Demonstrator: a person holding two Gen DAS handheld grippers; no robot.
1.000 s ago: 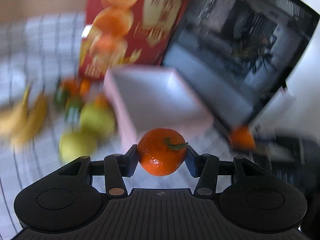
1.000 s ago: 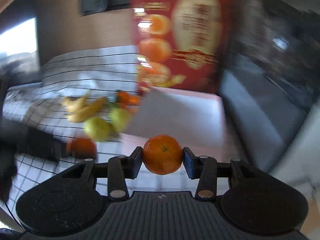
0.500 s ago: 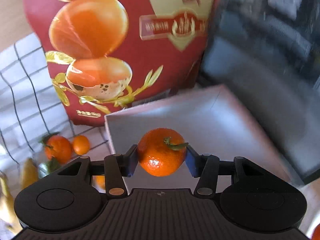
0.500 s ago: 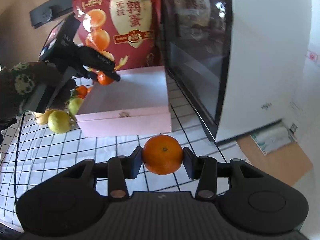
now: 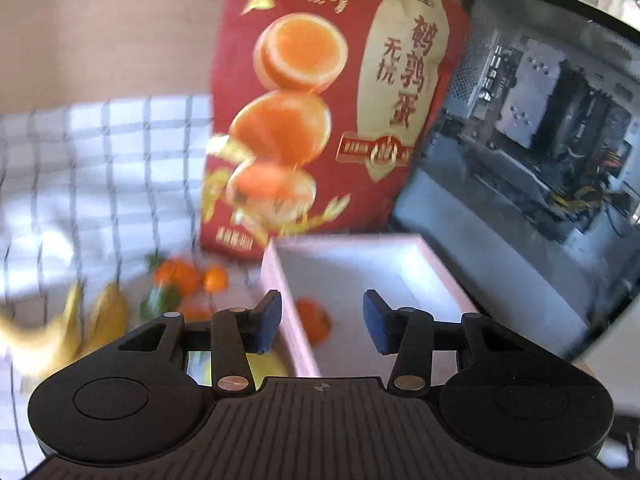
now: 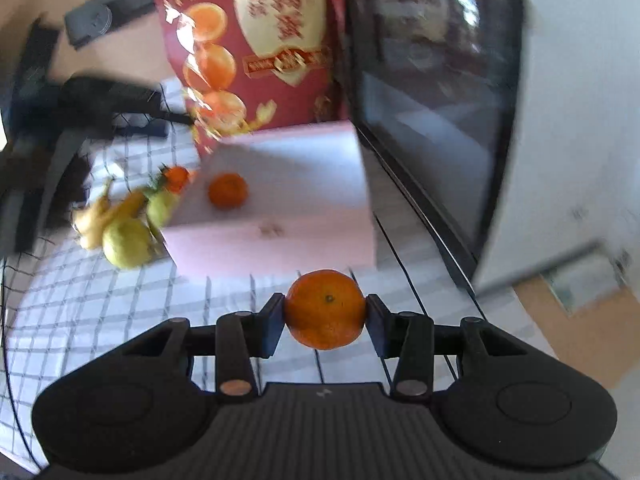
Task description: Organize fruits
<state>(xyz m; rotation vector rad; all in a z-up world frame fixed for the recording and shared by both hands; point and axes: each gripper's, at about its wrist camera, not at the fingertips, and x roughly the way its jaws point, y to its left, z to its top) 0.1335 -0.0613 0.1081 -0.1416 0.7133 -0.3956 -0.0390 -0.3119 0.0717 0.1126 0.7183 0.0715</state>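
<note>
Checked cloth (image 6: 100, 300) carries a pink box (image 6: 280, 240) ahead of the right gripper (image 6: 325, 311), clamped on a mandarin (image 6: 325, 310) seemingly bound there, while the left gripper (image 5: 322, 316) gapes empty above another mandarin (image 5: 316, 320) lying inside.

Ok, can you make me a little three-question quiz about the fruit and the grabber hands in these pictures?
1. True or false: the left gripper is open and holds nothing.
2. What does the right gripper hold?
A) a yellow banana
B) a round orange tangerine
C) a green pear
3. Fill in: one loose orange tangerine lies inside the pale pink ____ box.

Key
1. True; its blue-padded jaws stand apart.
2. B; the round orange tangerine is clamped between its jaws.
3. Cardboard; the box sits before the red snack bag, with bananas and green pears beside it.
</note>
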